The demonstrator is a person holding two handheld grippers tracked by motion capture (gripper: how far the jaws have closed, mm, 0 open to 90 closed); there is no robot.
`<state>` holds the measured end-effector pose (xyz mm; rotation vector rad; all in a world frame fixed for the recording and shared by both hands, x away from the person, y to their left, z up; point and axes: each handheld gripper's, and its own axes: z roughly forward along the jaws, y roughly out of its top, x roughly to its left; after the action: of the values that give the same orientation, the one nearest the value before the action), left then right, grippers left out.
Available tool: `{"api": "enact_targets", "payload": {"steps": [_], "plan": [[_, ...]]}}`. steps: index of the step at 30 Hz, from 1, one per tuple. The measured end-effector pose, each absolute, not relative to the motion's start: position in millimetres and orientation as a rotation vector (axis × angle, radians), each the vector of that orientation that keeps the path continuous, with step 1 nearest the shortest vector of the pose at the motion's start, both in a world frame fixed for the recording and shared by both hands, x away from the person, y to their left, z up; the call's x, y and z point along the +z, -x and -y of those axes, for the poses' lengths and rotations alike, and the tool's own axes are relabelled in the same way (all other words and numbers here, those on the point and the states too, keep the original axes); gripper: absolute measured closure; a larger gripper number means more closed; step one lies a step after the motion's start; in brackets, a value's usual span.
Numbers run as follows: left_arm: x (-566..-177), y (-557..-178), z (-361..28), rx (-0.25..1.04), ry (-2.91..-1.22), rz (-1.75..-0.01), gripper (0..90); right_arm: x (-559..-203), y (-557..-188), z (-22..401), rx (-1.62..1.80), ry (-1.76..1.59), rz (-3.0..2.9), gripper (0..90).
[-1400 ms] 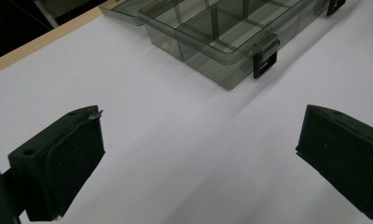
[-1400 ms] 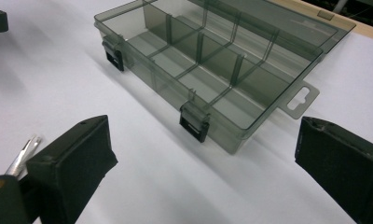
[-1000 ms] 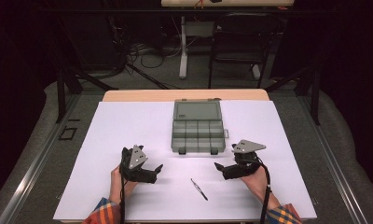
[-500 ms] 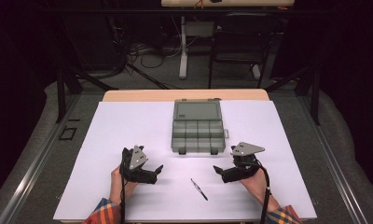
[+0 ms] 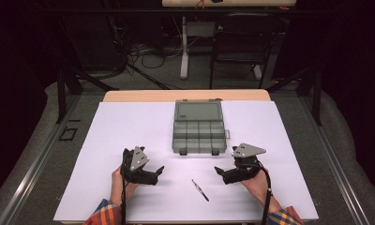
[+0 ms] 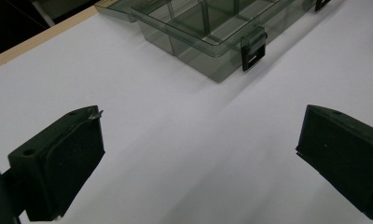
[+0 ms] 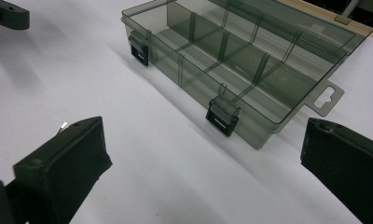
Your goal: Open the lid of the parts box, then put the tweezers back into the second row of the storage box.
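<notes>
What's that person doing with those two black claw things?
A person sits at a white table with a gripper in each hand. The left gripper and the right gripper are both open and hold nothing. Between them lies a pair of tweezers, untouched. Farther back sits a clear grey compartment box with its lid open; its compartments look empty.

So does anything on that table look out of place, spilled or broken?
Nothing stands out. The smoky clear plastic compartment box sits square on the white table cover, lid open, compartments looking empty. A thin dark metal tool lies loose at a slant between the two grippers, both open, touching nothing.
</notes>
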<state>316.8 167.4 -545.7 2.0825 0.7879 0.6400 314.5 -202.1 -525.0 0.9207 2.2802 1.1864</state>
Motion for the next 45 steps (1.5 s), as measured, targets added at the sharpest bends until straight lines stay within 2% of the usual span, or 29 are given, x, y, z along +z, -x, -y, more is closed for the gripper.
{"api": "enact_targets", "payload": {"steps": [27,45], "plan": [[-545.3,-310.2,-171.4,0.643,-2.05,-0.805,0.0,-517.8,-299.1,185.5,1.209,-0.917,-2.347,0.0],[-544.7,-304.3,-170.8,0.638,-2.017,-0.816,0.0,-519.1,-277.6,156.2,1.188,-0.875,-2.442,0.0]]}}
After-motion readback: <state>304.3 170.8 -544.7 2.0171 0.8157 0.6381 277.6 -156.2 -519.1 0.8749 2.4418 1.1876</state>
